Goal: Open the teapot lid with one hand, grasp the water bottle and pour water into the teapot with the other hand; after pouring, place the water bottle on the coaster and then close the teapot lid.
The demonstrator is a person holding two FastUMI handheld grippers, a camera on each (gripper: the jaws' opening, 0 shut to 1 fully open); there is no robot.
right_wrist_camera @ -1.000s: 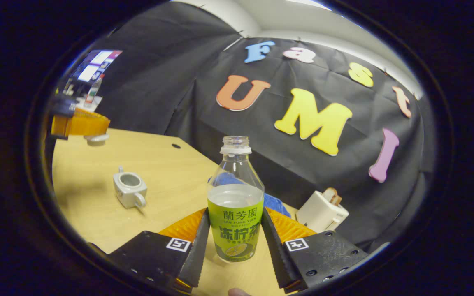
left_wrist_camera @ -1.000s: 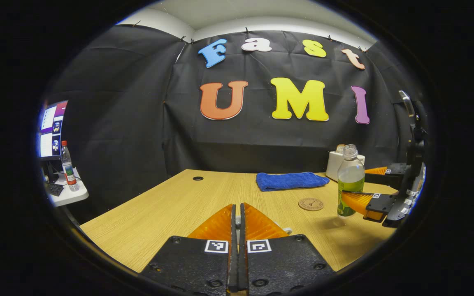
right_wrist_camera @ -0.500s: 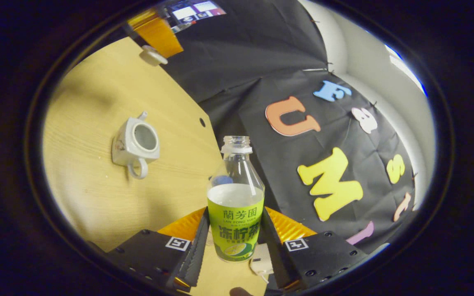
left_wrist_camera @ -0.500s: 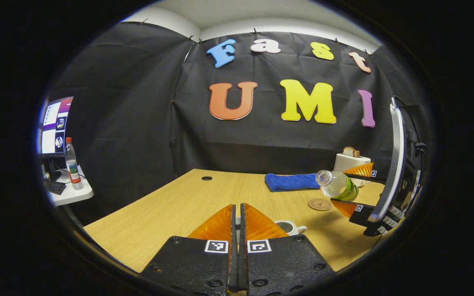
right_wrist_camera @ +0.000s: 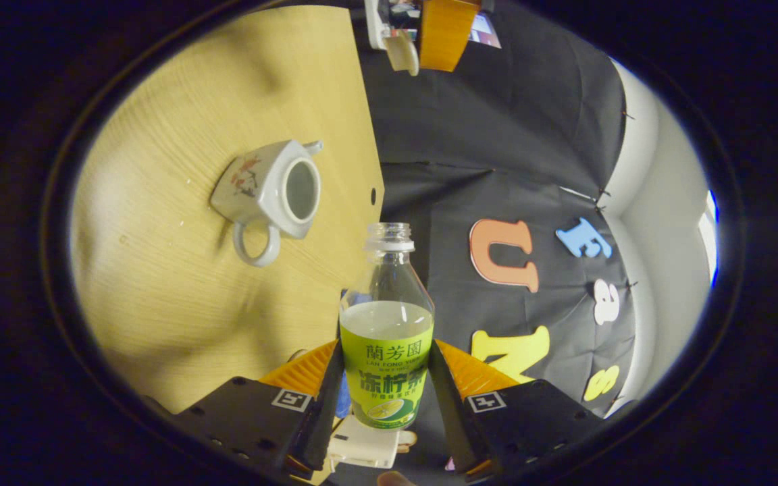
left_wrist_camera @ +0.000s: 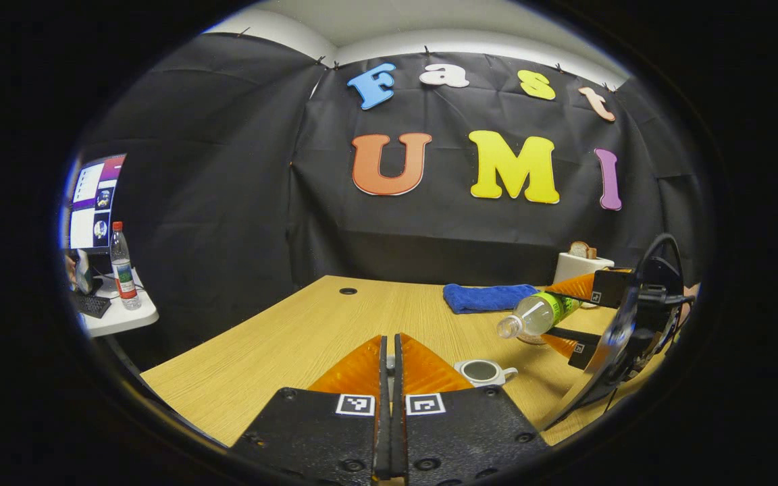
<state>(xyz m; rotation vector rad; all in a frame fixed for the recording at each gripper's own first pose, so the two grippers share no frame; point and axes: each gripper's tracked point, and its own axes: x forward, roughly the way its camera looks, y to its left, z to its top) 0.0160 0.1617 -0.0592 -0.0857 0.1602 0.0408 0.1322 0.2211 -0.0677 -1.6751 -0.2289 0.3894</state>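
The right gripper point(right_wrist_camera: 385, 405) clamps the tilted clear green-labelled water bottle point(right_wrist_camera: 386, 337) above the lidless white ceramic teapot point(right_wrist_camera: 271, 192). The left gripper point(left_wrist_camera: 391, 412), fingers nearly together, apparently pinches the small white teapot lid point(right_wrist_camera: 402, 52); the contact is hidden.

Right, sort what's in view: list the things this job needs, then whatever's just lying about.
Job:
- clear plastic water bottle with green label, held in the right gripper
- white ceramic teapot, open
- small white teapot lid, in the left gripper

Lying about:
- folded blue towel
- white toaster with bread
- red-capped bottle on the side table
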